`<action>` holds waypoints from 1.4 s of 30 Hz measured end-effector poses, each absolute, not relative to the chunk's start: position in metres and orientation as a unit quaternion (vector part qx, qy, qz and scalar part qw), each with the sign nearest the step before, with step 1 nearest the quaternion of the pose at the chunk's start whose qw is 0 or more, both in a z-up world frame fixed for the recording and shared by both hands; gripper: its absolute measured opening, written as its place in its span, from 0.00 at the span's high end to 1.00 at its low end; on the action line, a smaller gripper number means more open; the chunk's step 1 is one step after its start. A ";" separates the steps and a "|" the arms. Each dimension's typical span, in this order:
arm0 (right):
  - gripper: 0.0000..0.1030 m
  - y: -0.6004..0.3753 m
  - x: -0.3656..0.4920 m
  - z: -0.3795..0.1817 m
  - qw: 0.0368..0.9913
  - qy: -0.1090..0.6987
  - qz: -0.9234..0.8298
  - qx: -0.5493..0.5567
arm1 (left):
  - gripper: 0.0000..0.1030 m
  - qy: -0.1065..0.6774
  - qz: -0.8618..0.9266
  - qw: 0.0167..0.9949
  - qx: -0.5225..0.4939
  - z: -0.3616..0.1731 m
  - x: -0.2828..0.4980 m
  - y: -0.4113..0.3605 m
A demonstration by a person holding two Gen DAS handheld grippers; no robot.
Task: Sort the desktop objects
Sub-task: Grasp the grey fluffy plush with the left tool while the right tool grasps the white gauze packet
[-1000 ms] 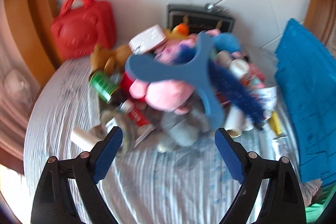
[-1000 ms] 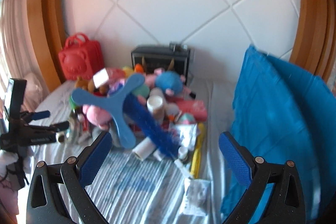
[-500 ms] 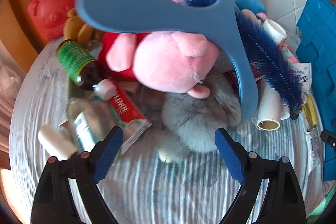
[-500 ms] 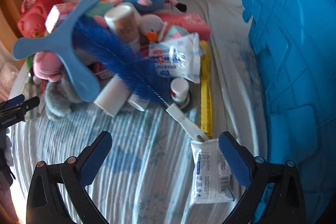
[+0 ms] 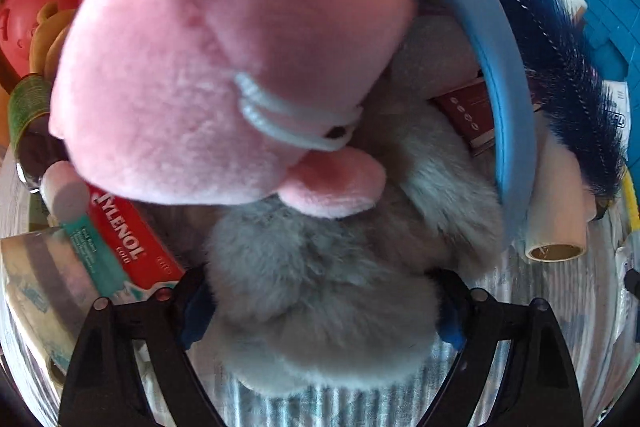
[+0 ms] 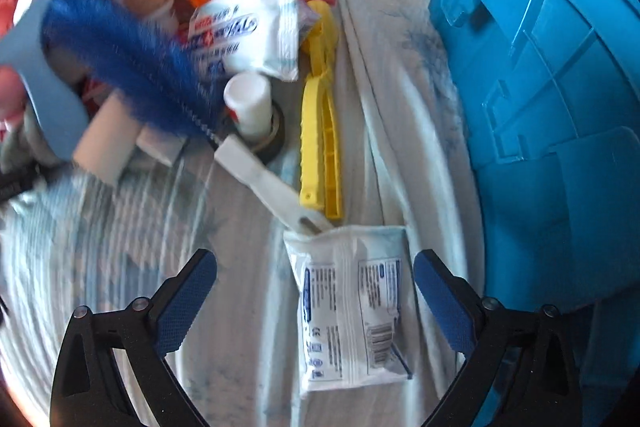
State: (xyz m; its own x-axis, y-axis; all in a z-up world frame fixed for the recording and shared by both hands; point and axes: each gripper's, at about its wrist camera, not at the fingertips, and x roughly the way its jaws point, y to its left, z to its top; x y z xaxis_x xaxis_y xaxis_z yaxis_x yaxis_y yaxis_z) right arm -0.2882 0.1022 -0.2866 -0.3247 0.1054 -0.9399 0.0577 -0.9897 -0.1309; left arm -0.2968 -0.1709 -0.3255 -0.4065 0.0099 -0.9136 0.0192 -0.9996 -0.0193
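Blue plastic fills the right of the right wrist view: a large bin point(image 6: 560, 107) stands on the striped cloth point(image 6: 100, 247), judged to be where sorted things go. Beside it, to the left and far, the pile of desktop objects heaps up, topped by a light blue boomerang-shaped piece point(image 5: 504, 75) and a blue bottle brush point(image 6: 132, 63) whose white handle reaches toward a sealed white packet point(image 6: 352, 311). A yellow clip point(image 6: 320, 131) lies just beside that handle.

Nearer the left, a pink plush point(image 5: 224, 59) leans over a grey plush point(image 5: 320, 291), with a red Tylenol box point(image 5: 128, 231) and a paper roll point(image 5: 556, 219) either side.

The left gripper point(image 5: 320, 307) has its tongs apart but straddling the grey plush, pads point(image 5: 196, 311) pressed into the fur, seemingly ready to close. The right gripper point(image 6: 316, 301) hangs wide open over the packet, probably its next pick.
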 end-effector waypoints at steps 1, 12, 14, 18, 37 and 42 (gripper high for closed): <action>0.03 0.101 -0.285 -0.287 0.022 -0.072 0.811 -0.580 | 0.14 0.012 -0.839 0.000 0.543 -0.326 -0.297 -0.170; 0.67 0.115 -0.257 -0.298 0.036 -0.008 0.807 -0.589 | 0.80 0.039 -0.838 -0.012 0.544 -0.319 -0.244 -0.179; 0.73 0.109 -0.253 -0.293 0.013 0.001 0.812 -0.583 | 0.80 0.039 -0.835 -0.011 0.548 -0.321 -0.223 -0.182; 0.73 0.088 -0.246 -0.289 -0.054 0.015 0.810 -0.584 | 0.80 0.037 -0.828 -0.011 0.559 -0.319 -0.186 -0.188; 0.03 0.115 -0.242 -0.288 -0.039 0.015 0.809 -0.586 | 0.15 0.023 -0.839 0.017 0.544 -0.268 -0.233 -0.187; 0.01 0.119 -0.247 -0.298 -0.032 0.006 0.800 -0.599 | 0.15 0.041 -0.800 0.011 0.599 -0.315 -0.259 -0.183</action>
